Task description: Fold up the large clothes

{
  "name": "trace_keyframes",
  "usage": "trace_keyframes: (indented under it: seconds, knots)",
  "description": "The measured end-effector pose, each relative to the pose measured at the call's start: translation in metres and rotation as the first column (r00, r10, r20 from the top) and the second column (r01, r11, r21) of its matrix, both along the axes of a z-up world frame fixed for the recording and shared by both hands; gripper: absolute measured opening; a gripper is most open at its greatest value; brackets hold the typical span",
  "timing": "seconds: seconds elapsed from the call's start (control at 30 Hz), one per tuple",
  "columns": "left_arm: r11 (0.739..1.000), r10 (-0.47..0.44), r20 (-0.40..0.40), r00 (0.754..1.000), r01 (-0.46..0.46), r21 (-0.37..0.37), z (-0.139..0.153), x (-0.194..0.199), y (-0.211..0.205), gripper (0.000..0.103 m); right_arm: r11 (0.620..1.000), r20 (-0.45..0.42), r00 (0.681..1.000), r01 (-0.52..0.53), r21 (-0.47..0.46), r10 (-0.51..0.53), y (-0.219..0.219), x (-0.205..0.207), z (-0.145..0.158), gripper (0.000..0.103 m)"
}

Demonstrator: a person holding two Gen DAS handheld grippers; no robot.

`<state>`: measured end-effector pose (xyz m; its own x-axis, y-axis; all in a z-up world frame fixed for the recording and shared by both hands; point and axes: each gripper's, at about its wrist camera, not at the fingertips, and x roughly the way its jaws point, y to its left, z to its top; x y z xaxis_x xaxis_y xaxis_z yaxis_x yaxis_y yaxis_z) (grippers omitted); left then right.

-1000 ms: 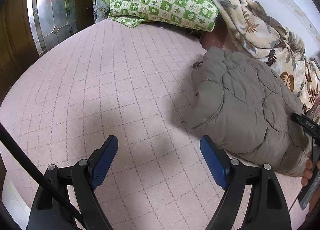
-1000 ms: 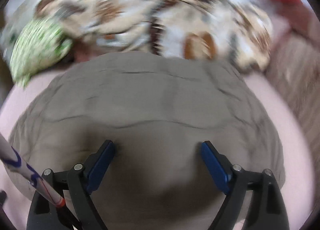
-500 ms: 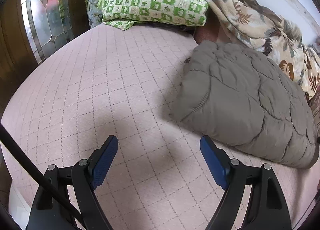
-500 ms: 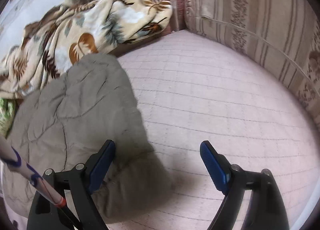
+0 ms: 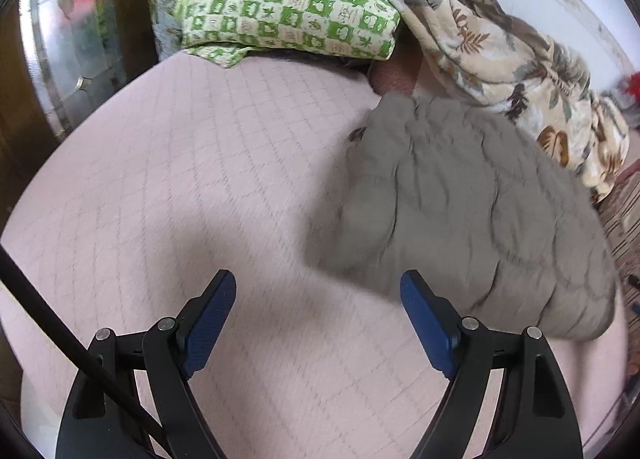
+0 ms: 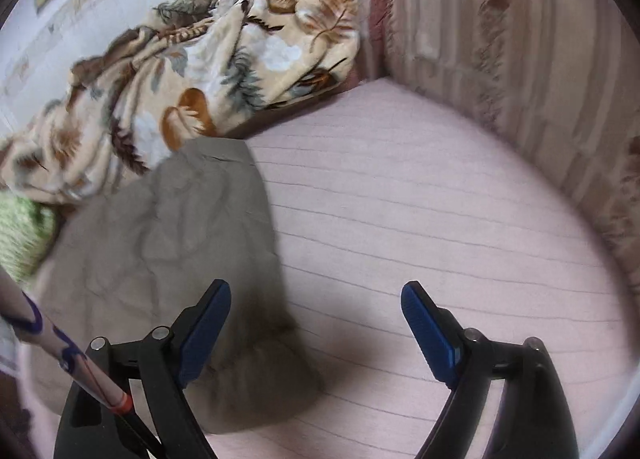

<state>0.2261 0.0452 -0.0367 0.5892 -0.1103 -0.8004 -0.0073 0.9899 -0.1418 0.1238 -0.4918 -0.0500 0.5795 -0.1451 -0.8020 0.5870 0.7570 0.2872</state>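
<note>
A grey-brown quilted jacket point(image 5: 472, 211) lies folded into a compact bundle on the pink quilted bed cover point(image 5: 208, 187). My left gripper point(image 5: 318, 319) hovers open over bare cover, with the jacket's near edge just beyond its right finger. In the right wrist view the same jacket point(image 6: 160, 243) fills the left side. My right gripper point(image 6: 316, 327) is open above it; its left finger stands over the jacket's corner and its right finger over bare cover point(image 6: 440, 211). Neither gripper holds anything.
A green-and-white checked pillow point(image 5: 292, 15) and a leaf-print blanket point(image 5: 492, 43) lie along the wall behind the jacket. A striped cushion point(image 6: 520, 59) rises at the bed's right end. A wooden door with glass point(image 5: 68, 43) stands on the left.
My right gripper has swung off the jacket to the right, so bare cover and the striped cushion now show. The left view has shifted a little; the jacket lies still, released.
</note>
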Motion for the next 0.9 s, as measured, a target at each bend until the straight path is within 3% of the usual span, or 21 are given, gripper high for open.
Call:
trace_keyframes:
  seconds: [0.1, 0.2, 0.3, 0.5, 0.63, 0.7, 0.8, 0.87, 0.9]
  knots:
    - [0.994, -0.076, -0.015, 0.997, 0.075, -0.083, 0.005, 0.034, -0.007, 0.083, 0.99, 0.0, 0.997, -0.077, 0.114, 0.078, -0.01, 0.026, -0.012, 0.094]
    - [0.95, -0.215, -0.077, 0.974, 0.19, -0.247, -0.007, 0.084, -0.018, 0.083, 0.973, 0.001, 0.99, -0.136, 0.184, 0.139, -0.013, 0.047, -0.03, 0.094]
    - [0.916, -0.26, -0.159, 0.953, 0.191, -0.354, -0.033, 0.128, -0.027, 0.083, 0.956, 0.009, 0.986, -0.164, 0.244, 0.166, -0.014, 0.064, -0.051, 0.094]
    - [0.879, -0.345, -0.191, 0.919, 0.245, -0.41, -0.062, 0.165, -0.044, 0.085, 0.892, 0.071, 0.977, -0.211, 0.4, 0.2, -0.019, 0.089, -0.09, 0.099]
    - [0.837, -0.376, -0.224, 0.899, 0.226, -0.498, -0.083, 0.189, -0.046, 0.092, 0.849, 0.118, 0.968, -0.252, 0.465, 0.222, -0.017, 0.099, -0.101, 0.102]
    - [0.83, -0.384, -0.243, 0.891, 0.218, -0.513, -0.089, 0.195, -0.046, 0.096, 0.828, 0.137, 0.954, -0.298, 0.474, 0.265, -0.011, 0.107, -0.103, 0.102]
    - [0.856, -0.376, -0.254, 0.891, 0.229, -0.463, -0.089, 0.193, -0.058, 0.097, 0.816, 0.149, 0.949, -0.315, 0.484, 0.278, 0.0, 0.115, -0.103, 0.098]
    - [0.877, -0.372, -0.244, 0.896, 0.253, -0.407, -0.079, 0.182, -0.068, 0.089, 0.804, 0.167, 0.951, -0.308, 0.508, 0.259, 0.003, 0.111, -0.101, 0.085]
    - [0.888, -0.368, -0.233, 0.9, 0.267, -0.374, -0.071, 0.173, -0.071, 0.08, 0.804, 0.173, 0.954, -0.299, 0.513, 0.244, 0.006, 0.107, -0.098, 0.077]
